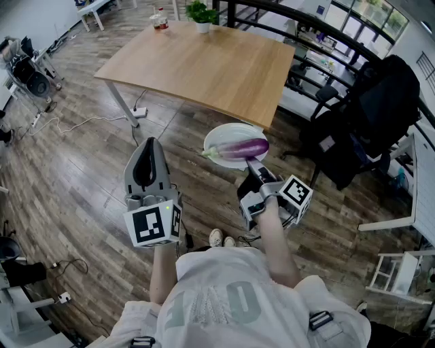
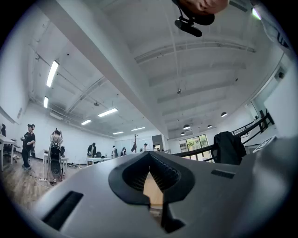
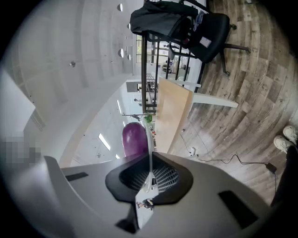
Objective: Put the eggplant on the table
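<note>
A purple eggplant [image 1: 241, 148] lies on a white plate [image 1: 219, 136], held in the air above the wooden floor, just in front of the near corner of the light wood table [image 1: 204, 64]. My right gripper [image 1: 253, 165] is shut on the plate's near rim. In the right gripper view the thin plate rim [image 3: 150, 144] runs between the jaws of the right gripper [image 3: 150, 179], with the eggplant [image 3: 133, 139] beyond it. My left gripper [image 1: 148, 146] hangs to the left, jaws together and holding nothing. In the left gripper view the left gripper [image 2: 151, 186] points slightly upward into the room.
A potted plant [image 1: 202, 15] and a small jar [image 1: 160, 20] stand at the table's far edge. An office chair draped with a black jacket [image 1: 367, 115] is at the right by a dark railing. Cables and a power strip [image 1: 139, 112] lie on the floor. Several people [image 2: 28, 144] stand far off.
</note>
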Demonstrator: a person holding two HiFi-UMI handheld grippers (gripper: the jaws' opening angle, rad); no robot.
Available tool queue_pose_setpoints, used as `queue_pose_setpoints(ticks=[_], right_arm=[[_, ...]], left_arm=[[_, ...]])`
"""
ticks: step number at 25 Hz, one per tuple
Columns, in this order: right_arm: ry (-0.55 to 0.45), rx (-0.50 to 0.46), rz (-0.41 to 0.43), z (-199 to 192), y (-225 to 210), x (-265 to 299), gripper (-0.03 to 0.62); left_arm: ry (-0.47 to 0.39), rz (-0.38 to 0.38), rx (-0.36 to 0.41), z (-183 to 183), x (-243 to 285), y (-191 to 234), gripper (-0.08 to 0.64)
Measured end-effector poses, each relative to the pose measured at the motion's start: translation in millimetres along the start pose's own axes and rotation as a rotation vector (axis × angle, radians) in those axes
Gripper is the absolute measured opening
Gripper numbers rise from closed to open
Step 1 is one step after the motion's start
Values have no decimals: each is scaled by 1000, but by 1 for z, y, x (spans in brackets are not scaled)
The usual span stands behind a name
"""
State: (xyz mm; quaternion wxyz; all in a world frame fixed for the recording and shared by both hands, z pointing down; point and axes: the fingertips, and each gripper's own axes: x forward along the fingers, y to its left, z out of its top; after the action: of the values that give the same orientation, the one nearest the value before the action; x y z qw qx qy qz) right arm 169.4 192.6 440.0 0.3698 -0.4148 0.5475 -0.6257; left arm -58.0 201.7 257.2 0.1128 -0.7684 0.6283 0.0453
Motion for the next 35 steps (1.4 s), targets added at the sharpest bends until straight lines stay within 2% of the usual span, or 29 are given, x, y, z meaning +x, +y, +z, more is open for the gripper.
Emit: queue_pose_setpoints(ticks=[18, 28, 35], right_arm=[[-2, -5, -6, 8, -14, 7, 25], [-19, 5, -44, -3, -2, 64, 25], [-6, -12, 8, 14, 10, 104, 25]], left_arm=[[-11, 69, -25, -16, -9, 16, 9], [48, 86, -54, -40, 25, 78, 9], [5, 113, -56, -47, 55, 91, 9]])
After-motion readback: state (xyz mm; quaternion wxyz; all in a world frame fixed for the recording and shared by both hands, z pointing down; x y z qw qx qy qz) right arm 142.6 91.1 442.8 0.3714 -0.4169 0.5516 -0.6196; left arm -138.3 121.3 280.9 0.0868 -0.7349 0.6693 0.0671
